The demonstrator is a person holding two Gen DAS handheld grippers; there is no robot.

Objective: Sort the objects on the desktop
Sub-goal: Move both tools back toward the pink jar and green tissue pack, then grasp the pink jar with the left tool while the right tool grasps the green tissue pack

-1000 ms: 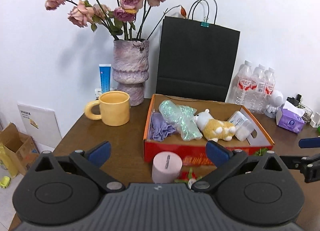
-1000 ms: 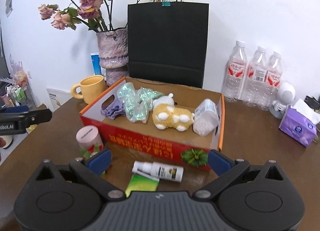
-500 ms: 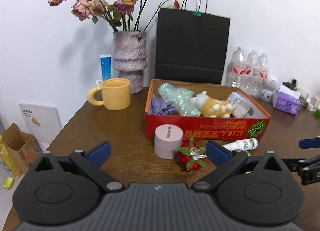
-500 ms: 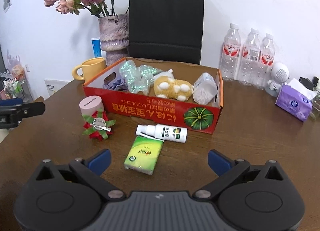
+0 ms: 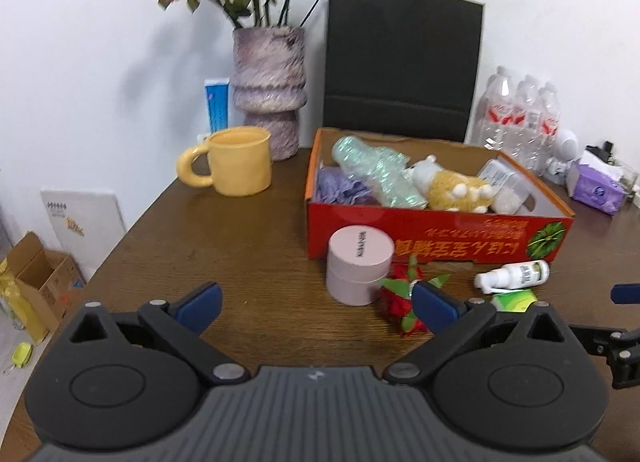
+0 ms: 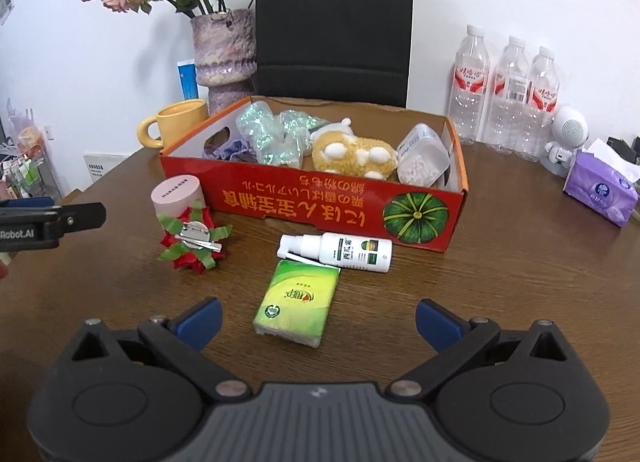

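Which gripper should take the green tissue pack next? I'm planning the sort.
Right: the right gripper is open with the green tissue pack centred just ahead; the left gripper faces the pink round box.

Both wrist views face the red box [image 5: 436, 250] [image 6: 312, 205] from low over the table, left view further left.

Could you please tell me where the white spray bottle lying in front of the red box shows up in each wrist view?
Left wrist view: the white spray bottle lies at lower right, on the table just below the red box's right corner.
Right wrist view: the bottle lies near the centre, between the box front and the green tissue pack.
Shared landmark: the pumpkin picture on the box front.
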